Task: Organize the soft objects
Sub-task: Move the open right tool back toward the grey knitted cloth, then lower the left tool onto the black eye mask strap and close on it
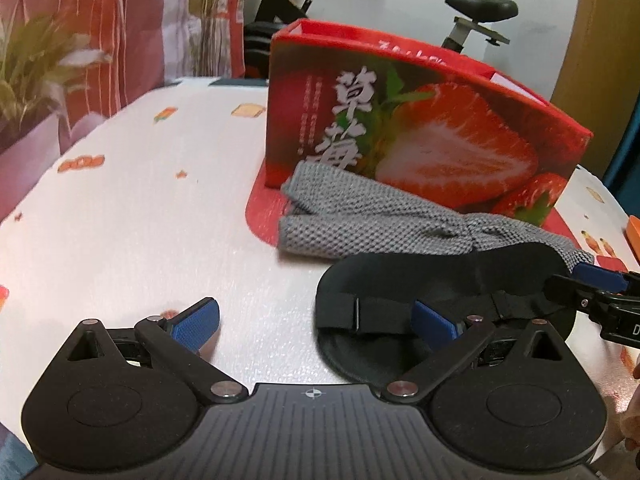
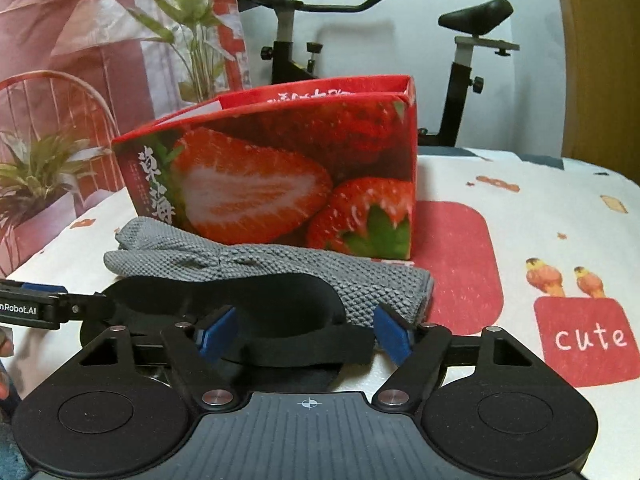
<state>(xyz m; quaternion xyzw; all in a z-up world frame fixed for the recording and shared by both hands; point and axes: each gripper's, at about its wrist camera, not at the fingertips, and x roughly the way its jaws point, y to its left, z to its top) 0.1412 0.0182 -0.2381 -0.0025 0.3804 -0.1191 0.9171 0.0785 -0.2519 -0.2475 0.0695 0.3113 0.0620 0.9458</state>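
A black eye mask (image 1: 436,280) with an elastic strap lies flat on the table, and it also shows in the right wrist view (image 2: 240,300). A folded grey knitted cloth (image 1: 360,220) lies behind it, against a red strawberry box (image 1: 420,128); cloth (image 2: 280,268) and box (image 2: 280,172) show in the right wrist view too. My left gripper (image 1: 316,326) is open, its right finger over the mask's left part. My right gripper (image 2: 306,334) is open and straddles the mask's strap. The right gripper's blue tip (image 1: 598,276) shows at the mask's right edge.
The table carries a white patterned cloth (image 1: 140,220) with a red patch (image 2: 456,264) under the box. Potted plants (image 2: 36,176) stand at the left. An exercise bike (image 2: 460,60) stands behind the table. An orange object (image 1: 634,236) sits at the right edge.
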